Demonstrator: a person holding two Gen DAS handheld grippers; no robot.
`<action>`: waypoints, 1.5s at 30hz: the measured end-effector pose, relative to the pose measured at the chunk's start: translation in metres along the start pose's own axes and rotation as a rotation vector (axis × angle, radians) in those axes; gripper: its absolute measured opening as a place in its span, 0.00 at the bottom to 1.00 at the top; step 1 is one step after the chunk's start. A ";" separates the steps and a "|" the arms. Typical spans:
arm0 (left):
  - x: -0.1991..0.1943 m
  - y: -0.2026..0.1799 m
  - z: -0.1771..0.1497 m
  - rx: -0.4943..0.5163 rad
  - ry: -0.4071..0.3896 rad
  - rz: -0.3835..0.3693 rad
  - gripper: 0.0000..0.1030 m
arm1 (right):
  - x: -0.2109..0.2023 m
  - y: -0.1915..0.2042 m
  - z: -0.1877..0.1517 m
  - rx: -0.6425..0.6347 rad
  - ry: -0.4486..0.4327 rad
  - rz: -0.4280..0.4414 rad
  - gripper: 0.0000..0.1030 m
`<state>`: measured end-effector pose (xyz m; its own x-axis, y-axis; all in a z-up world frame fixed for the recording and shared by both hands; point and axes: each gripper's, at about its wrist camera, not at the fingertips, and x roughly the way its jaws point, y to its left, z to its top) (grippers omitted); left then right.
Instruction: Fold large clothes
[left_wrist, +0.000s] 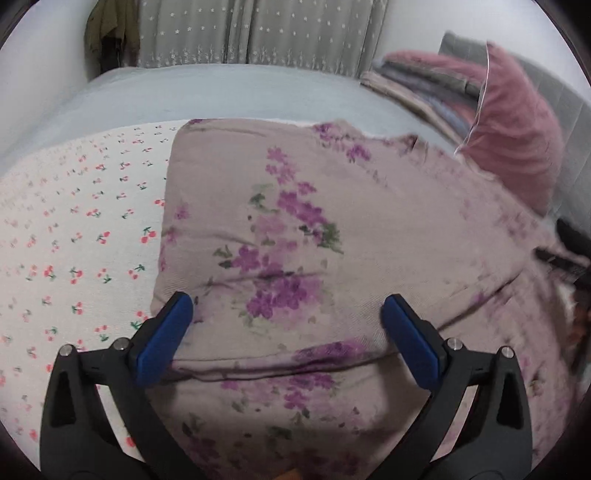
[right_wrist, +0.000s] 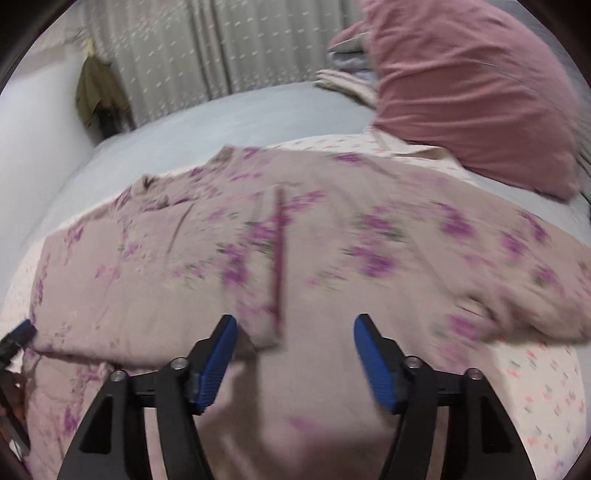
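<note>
A large mauve cloth garment printed with purple flowers (left_wrist: 295, 229) lay partly folded on a white sheet dotted with red cherries (left_wrist: 74, 229), which covered a pale blue-grey bed (left_wrist: 221, 92). The left gripper (left_wrist: 287, 308), blue-padded, hung over the garment's near edge with its jaws spread wide, nothing pinched. The right gripper (right_wrist: 295, 328) likewise stood spread above the garment, gripping nothing. Beyond the garment, a dusty-pink fabric pillow (right_wrist: 476, 88) rested beside a stack of folded cloths (left_wrist: 417, 81).
</note>
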<state>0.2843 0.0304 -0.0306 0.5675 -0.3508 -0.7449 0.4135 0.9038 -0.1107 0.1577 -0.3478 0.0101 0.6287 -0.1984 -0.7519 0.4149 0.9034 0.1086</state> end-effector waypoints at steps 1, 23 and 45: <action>-0.001 -0.004 0.002 0.008 0.006 0.027 1.00 | -0.009 -0.008 -0.002 0.016 -0.007 -0.007 0.69; -0.090 -0.036 -0.039 -0.180 -0.012 -0.019 1.00 | -0.072 -0.329 -0.034 0.753 -0.079 -0.367 0.78; -0.098 -0.014 -0.038 -0.237 -0.072 -0.039 1.00 | -0.109 -0.305 0.035 0.550 -0.270 -0.413 0.13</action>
<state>0.1958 0.0619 0.0193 0.6071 -0.3957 -0.6891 0.2625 0.9184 -0.2961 -0.0149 -0.6152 0.0817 0.4602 -0.6317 -0.6238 0.8781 0.4277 0.2147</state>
